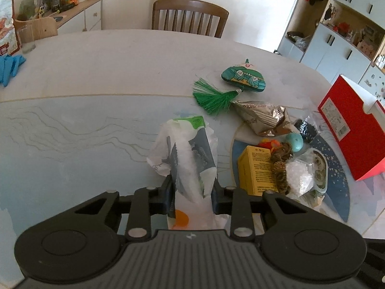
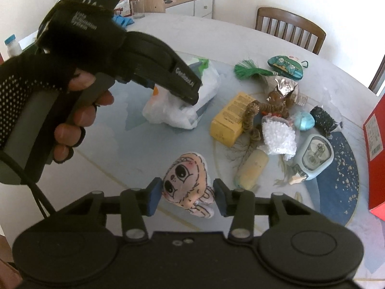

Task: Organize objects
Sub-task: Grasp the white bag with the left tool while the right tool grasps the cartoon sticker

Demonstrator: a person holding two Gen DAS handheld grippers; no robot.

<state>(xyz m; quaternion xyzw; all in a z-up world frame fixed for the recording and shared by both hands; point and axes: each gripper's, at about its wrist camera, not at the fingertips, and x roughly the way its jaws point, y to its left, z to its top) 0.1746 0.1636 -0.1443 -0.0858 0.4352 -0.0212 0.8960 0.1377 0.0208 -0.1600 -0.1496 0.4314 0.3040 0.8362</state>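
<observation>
L gripper point(image 1: 192, 192) clamping on white plastic bag point(image 1: 185, 151) near tabletop point(image 1: 96, 77) centre, R gripper point(image 2: 186, 196) spread wide, straddling plush doll point(image 2: 187, 180), not gripping.

Red box point(image 1: 353, 125) cut off by right frame edge
</observation>
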